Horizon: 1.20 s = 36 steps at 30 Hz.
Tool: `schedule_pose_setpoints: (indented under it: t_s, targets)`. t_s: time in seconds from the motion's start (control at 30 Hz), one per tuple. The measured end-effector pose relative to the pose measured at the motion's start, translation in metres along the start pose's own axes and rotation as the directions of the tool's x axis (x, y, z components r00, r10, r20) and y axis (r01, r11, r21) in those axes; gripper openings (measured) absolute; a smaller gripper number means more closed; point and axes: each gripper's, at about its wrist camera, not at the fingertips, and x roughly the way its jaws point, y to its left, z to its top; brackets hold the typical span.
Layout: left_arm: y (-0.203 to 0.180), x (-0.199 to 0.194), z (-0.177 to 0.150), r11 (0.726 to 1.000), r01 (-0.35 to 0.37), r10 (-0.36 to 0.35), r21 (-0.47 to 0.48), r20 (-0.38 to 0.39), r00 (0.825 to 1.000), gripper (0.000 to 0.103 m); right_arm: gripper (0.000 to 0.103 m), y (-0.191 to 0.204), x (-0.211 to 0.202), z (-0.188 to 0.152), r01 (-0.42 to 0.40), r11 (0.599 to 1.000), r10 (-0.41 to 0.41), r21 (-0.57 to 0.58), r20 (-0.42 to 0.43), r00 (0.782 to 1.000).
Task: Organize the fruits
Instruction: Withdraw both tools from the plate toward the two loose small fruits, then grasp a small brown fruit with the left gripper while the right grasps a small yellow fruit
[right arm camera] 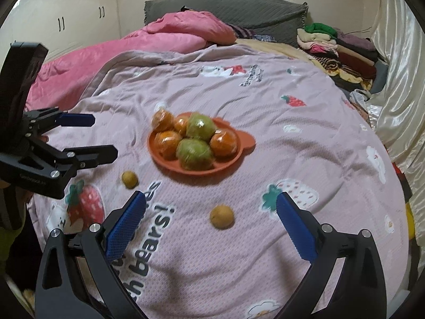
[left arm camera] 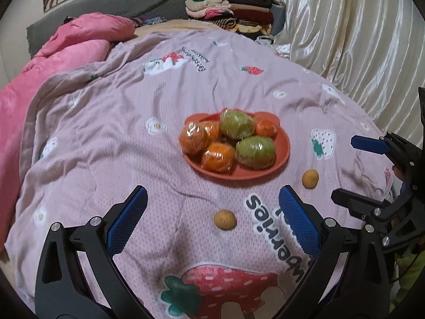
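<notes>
An orange plate (left arm camera: 249,173) (right arm camera: 198,171) sits mid-bed and holds several plastic-wrapped oranges (left arm camera: 192,139) and two wrapped green fruits (left arm camera: 255,152) (right arm camera: 195,152). Two small yellow-brown fruits lie loose on the bedspread in front of the plate. One small fruit (left arm camera: 225,219) (right arm camera: 130,179) lies just ahead of my left gripper (left arm camera: 212,199) (right arm camera: 105,136), which is open and holds nothing. The other small fruit (left arm camera: 310,178) (right arm camera: 222,216) lies just ahead of my right gripper (right arm camera: 209,202) (left arm camera: 342,167), also open with nothing between its fingers.
The lilac strawberry-print bedspread (left arm camera: 132,133) covers the bed. A pink duvet (left arm camera: 66,50) is bunched at the far left, folded clothes (left arm camera: 231,10) are stacked at the head, and a cream curtain (left arm camera: 345,40) hangs along the right side.
</notes>
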Motion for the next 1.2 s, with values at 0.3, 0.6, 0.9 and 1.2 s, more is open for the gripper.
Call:
schedule_pose_setpoints:
  t_s: [0.3, 0.6, 0.9, 1.2]
  targets:
    - [0.000, 0.009, -0.014, 1.000, -0.008, 0.008, -0.007, -0.044, 0.999, 0.093, 0.098, 0.005, 0.007, -0.013, -0.024, 1.000, 0.024, -0.002, -0.026, 0.999]
    - [-0.004, 0.020, -0.022, 1.000, 0.001, 0.000, 0.001, -0.072, 0.997, 0.093, 0.098, -0.003, 0.014, -0.018, -0.020, 1.000, 0.020, 0.009, -0.045, 0.999]
    - [-0.011, 0.034, -0.026, 0.999, 0.034, -0.032, 0.018, -0.101, 0.994, 0.081, 0.098, -0.013, 0.028, -0.023, -0.016, 1.000, 0.017, 0.016, -0.069, 0.998]
    - [-0.010, 0.047, -0.025, 0.998, 0.055, -0.054, 0.013, -0.116, 0.992, 0.064, 0.098, -0.017, 0.039, -0.022, -0.025, 1.000, 0.025, 0.013, -0.073, 0.997]
